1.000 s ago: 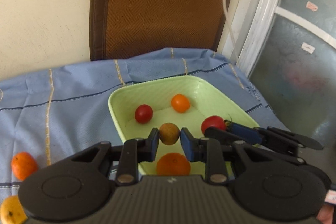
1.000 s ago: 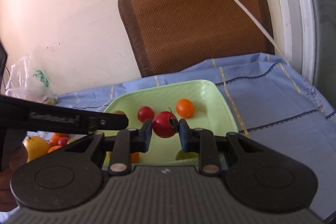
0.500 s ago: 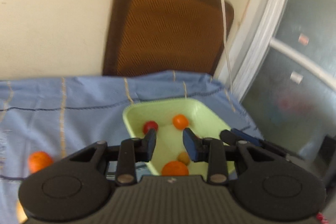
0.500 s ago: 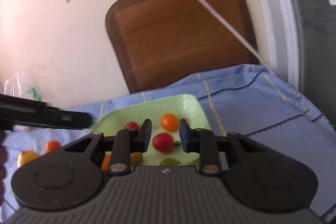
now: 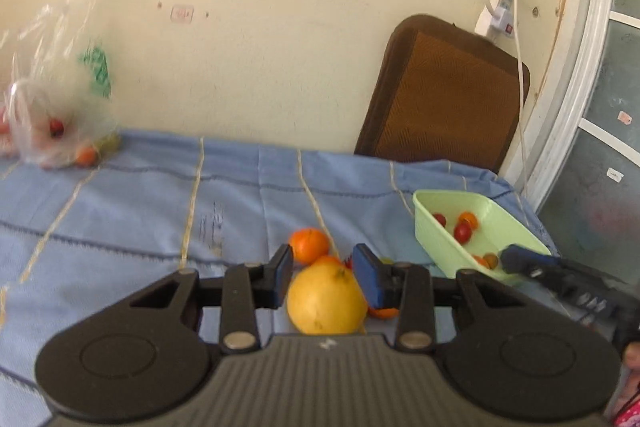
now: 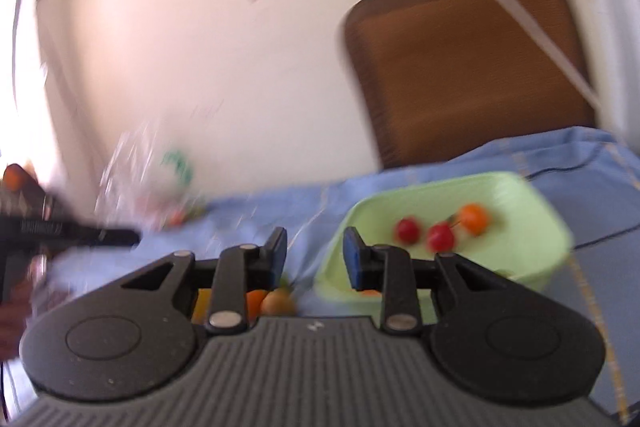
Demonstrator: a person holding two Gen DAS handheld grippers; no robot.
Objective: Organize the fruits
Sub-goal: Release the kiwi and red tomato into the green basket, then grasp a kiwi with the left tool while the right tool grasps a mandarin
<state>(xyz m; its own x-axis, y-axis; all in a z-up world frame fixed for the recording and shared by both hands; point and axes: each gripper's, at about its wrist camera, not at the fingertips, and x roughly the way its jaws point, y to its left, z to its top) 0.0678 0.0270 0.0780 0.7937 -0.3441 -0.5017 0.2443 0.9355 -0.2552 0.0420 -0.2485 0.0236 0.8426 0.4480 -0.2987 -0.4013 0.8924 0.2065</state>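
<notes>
One green tray (image 5: pixel 430 227); one plastic bag (image 5: pixel 52 107); one yellow fruit (image 5: pixel 326 301); two grippers (image 5: pixel 323 273) (image 6: pixel 314 257).

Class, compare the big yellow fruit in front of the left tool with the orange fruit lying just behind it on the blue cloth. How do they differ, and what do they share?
The yellow fruit is pale yellow; the orange fruit is deep orange. The yellow fruit looks clearly larger than the orange fruit, though it also lies nearer the camera. The yellow fruit is slightly pear-shaped, while the orange fruit is rounder. Both lie loose on the blue cloth, outside the green tray.
</notes>
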